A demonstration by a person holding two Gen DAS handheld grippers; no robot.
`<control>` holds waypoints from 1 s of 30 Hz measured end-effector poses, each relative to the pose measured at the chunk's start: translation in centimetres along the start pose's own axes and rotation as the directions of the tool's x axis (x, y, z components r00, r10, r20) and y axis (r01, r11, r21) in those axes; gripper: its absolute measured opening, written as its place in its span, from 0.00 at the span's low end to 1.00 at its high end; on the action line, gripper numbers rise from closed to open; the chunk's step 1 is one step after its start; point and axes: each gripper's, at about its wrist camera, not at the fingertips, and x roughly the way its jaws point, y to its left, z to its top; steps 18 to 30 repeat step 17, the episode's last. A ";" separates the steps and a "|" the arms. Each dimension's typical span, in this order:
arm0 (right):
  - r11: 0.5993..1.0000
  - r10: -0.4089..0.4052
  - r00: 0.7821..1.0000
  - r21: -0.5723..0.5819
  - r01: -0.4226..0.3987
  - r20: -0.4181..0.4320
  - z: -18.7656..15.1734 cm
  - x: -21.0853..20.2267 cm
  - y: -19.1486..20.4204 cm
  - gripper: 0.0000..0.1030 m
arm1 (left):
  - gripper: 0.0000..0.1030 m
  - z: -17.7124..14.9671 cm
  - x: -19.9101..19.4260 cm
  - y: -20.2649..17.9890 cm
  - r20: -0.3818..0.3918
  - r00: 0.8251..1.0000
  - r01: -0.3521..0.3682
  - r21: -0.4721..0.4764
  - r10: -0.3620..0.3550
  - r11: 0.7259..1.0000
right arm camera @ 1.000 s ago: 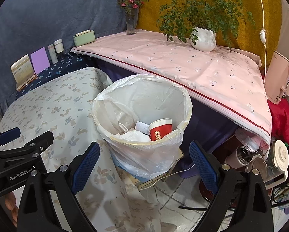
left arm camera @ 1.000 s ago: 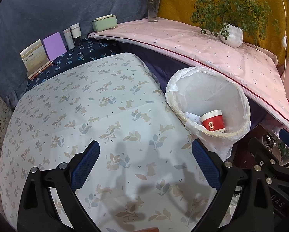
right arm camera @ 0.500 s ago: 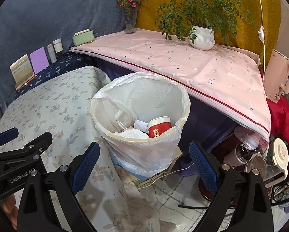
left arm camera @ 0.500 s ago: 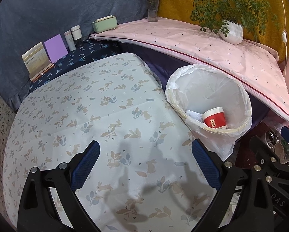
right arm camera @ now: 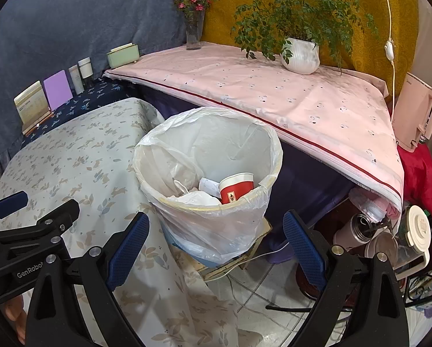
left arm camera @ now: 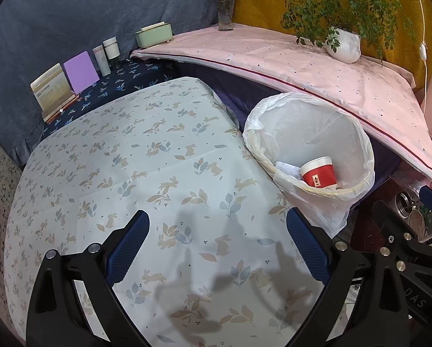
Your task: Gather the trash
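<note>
A bin lined with a white plastic bag stands between the round table and the pink-covered table. Inside it lie a red paper cup and crumpled white paper. My left gripper hovers open over the round table's rabbit-print cloth, with nothing between its blue pads. My right gripper is open too, in front of the bin and empty. The left gripper's body shows at the left edge of the right wrist view.
A pink-covered table behind the bin carries a potted plant, a flower vase and a green box. Booklets and jars line the back shelf. Flasks and a lid clutter the floor at the right.
Both grippers have drawn back and up slightly, so the bin and tables sit a little farther off. Both stay open and empty.
</note>
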 end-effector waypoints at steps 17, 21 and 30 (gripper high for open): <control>1.000 -0.005 1.000 0.002 0.005 0.000 -0.4 -0.1 -0.3 0.87 | 0.89 -0.4 0.2 -0.2 -0.012 1.000 0.015 -0.004 -0.015 1.000; 1.000 -0.005 1.000 0.002 0.005 0.000 -0.4 -0.1 -0.3 0.87 | 0.89 -0.4 0.2 -0.2 -0.012 1.000 0.015 -0.004 -0.015 1.000; 1.000 -0.005 1.000 0.002 0.005 0.000 -0.4 -0.1 -0.3 0.87 | 0.89 -0.4 0.2 -0.2 -0.012 1.000 0.015 -0.004 -0.015 1.000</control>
